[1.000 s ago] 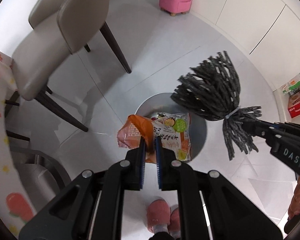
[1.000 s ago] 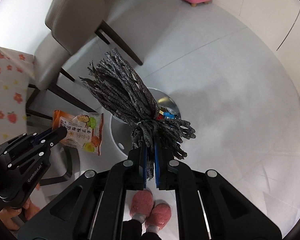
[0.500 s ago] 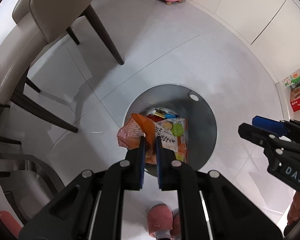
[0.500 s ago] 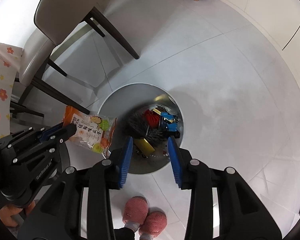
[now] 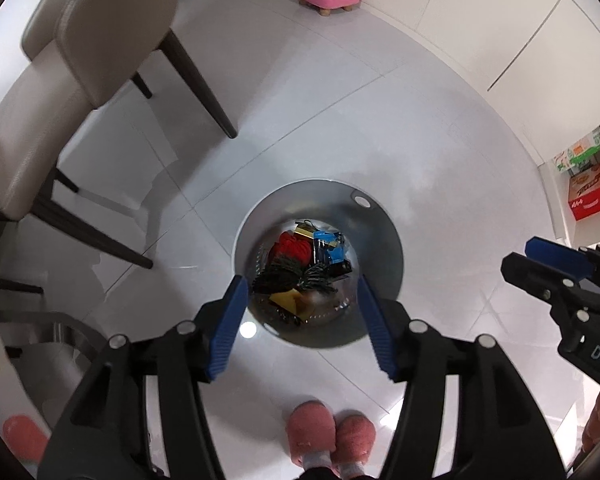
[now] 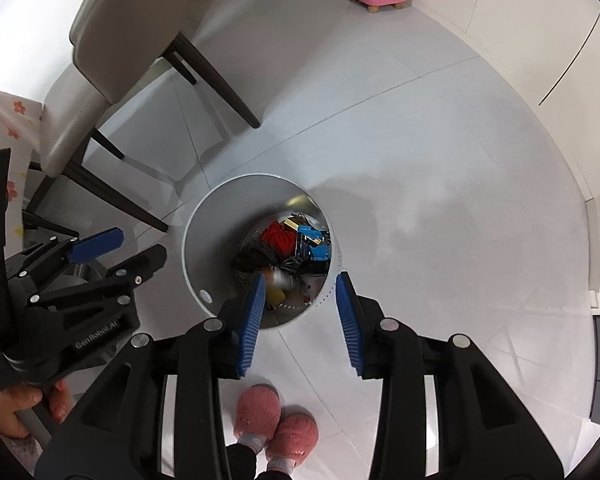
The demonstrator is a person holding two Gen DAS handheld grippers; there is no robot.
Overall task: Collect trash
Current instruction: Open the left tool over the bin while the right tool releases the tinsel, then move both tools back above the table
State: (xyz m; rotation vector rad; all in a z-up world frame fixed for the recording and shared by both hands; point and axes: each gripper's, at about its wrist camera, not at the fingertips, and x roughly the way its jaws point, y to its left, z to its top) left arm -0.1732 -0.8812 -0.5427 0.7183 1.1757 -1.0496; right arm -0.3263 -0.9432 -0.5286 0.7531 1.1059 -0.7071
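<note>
Trash lies inside the round grey metal bin [image 5: 380,248]; left hand-held gripper [image 5: 300,320] is opening, empty, and right hand-held gripper [image 6: 300,308] half open, empty. Lowering either might knock the bin over.

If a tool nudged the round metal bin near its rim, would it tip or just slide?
The metal bin looks tall and narrow with thin walls, so a push near the rim would probably tip it rather than slide it. The glossy tile floor likely offers little grip, so a low push might make it skid. Only light-looking trash sits inside, adding little ballast.
</note>
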